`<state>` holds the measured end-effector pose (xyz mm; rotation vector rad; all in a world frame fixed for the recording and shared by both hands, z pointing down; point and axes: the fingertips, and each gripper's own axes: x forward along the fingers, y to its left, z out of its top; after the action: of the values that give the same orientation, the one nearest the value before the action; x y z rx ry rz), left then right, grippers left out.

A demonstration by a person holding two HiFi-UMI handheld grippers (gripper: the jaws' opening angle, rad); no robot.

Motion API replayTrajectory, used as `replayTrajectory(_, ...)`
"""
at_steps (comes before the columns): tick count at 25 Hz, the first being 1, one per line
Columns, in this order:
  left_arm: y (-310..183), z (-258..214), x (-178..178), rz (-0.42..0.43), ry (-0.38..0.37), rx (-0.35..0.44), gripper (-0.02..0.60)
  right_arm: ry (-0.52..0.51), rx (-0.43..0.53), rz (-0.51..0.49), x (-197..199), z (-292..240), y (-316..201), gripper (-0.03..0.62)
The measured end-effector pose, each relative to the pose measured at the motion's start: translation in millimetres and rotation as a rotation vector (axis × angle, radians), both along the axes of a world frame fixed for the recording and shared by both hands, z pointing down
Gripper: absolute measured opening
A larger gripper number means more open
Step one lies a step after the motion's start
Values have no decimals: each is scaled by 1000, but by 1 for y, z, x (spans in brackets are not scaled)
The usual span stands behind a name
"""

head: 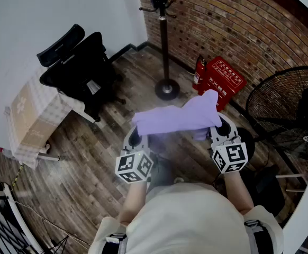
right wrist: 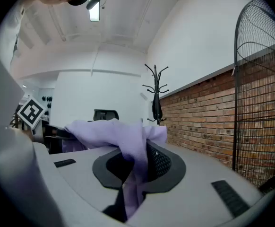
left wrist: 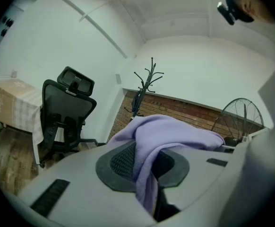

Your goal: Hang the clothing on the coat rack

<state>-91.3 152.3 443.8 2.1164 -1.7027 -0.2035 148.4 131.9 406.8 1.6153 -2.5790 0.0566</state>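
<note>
A lilac garment [head: 178, 118] is stretched between my two grippers at chest height. My left gripper [head: 138, 136] is shut on its left end, and the cloth [left wrist: 149, 160] hangs pinched between the dark pads. My right gripper [head: 218, 127] is shut on the right end, where the cloth [right wrist: 135, 167] drapes down between its pads. The black coat rack [head: 163, 41] stands ahead in the corner by the brick wall, with a dark item on its top hooks. It shows as well in the left gripper view, coat rack [left wrist: 144, 86], and in the right gripper view, coat rack [right wrist: 156, 98].
A black office chair [head: 82, 70] stands at the left beside a checked-cloth table with a cardboard box [head: 29, 118]. A red fire-equipment box [head: 223, 81] sits against the brick wall. A large floor fan [head: 289, 112] is at the right. The rack's round base [head: 167, 89] rests on wooden floor.
</note>
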Motion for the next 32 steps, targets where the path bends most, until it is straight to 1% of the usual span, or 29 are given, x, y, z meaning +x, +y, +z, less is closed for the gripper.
replayTrajectory(5, 43, -2, 12, 17, -17, -2, 49, -15, 30, 2, 10, -9, 38, 43)
replayTrajectory(7, 51, -5, 12, 16, -18, 4, 49, -16, 40, -11, 10, -12, 47, 43)
replayTrajectory(10, 60, -10, 14, 14, -13, 16, 49, -36, 28, -25, 11, -12, 56, 43)
replayTrajectory(21, 77, -14, 9, -15, 9, 21, 49, -47, 20, -65, 5, -12, 70, 44)
replayTrajectory(32, 79, -18, 11, -48, 21, 39, 49, -63, 17, -95, 7, -13, 65, 44)
